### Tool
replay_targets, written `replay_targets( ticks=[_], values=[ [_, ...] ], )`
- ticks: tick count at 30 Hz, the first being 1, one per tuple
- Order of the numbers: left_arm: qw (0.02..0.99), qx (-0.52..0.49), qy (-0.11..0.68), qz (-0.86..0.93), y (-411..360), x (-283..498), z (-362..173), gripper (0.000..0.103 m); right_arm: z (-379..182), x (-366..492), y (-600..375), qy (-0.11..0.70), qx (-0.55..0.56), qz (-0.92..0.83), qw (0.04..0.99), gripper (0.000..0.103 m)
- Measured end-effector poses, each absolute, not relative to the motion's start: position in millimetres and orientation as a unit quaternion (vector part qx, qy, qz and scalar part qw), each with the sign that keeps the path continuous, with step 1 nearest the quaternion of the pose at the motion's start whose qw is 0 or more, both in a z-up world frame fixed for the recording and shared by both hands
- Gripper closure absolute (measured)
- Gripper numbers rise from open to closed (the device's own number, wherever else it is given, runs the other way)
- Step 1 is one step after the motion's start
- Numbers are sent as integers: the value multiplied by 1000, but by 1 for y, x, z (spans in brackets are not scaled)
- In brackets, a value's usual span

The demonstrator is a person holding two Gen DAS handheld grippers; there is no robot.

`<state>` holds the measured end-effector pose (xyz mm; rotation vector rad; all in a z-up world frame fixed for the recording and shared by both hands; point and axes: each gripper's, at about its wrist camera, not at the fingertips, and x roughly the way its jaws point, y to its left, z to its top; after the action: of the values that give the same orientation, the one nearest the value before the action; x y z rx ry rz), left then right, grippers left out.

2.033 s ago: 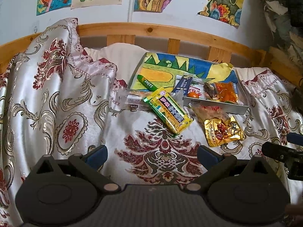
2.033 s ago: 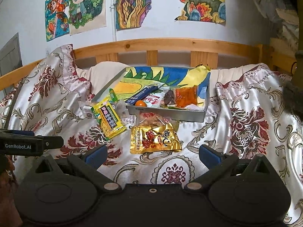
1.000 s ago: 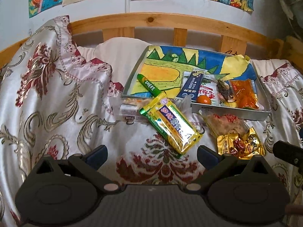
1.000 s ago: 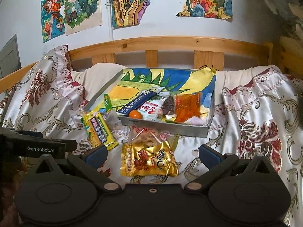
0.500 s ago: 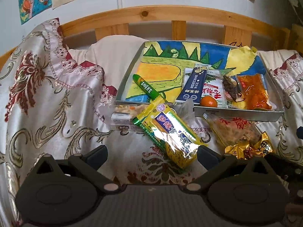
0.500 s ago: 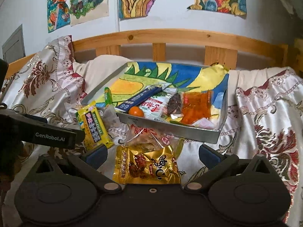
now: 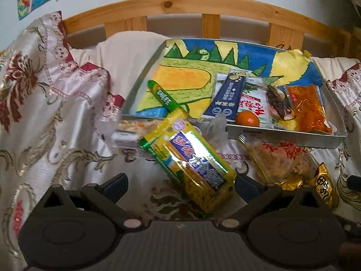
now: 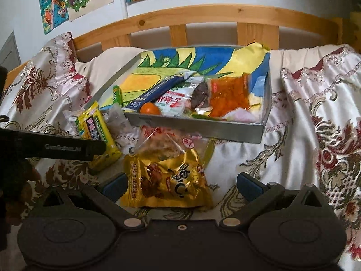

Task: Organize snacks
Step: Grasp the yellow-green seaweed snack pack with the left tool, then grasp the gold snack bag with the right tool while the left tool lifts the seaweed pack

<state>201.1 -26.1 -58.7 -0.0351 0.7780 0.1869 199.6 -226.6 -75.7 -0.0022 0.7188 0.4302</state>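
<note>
My left gripper [image 7: 180,183] hangs low over the bedspread [image 7: 56,122], its fingers [image 7: 114,184] spread wide and holding nothing, with the near end of the yellow snack pack [image 7: 191,158] lying between them. My right gripper [image 8: 181,183] is likewise released, fingers [image 8: 250,184] parted around the gold pouch [image 8: 167,183], not touching it. Behind the pouch a clear bag [image 8: 162,144] leans against the metal tray [image 8: 203,131]. The tray holds a blue packet [image 8: 155,92], a small orange [image 8: 150,108], a green stick [image 8: 116,96] and an orange sachet [image 8: 227,94].
</note>
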Motion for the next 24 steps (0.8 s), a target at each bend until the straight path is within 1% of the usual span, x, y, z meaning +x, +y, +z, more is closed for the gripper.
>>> replay_targets(
  ticks=[9, 17, 20, 22, 24],
  values=[
    [918, -34, 382, 99, -31, 223, -66, 1, -89, 204, -221, 357, 4, 223, 907, 1],
    [896, -118, 407, 132, -8, 235, -73, 1, -93, 210, -217, 355, 4, 230, 906, 1],
    [894, -130, 406, 140, -4, 234, -73, 1, -94, 210, -215, 355, -2, 229, 906, 1],
    [895, -131, 405, 137, -4, 232, -73, 2, -94, 209, -214, 354, -5, 230, 907, 1],
    [896, -131, 402, 137, -3, 230, -72, 9, -94, 209, -215, 354, -3, 230, 907, 1]
  ],
)
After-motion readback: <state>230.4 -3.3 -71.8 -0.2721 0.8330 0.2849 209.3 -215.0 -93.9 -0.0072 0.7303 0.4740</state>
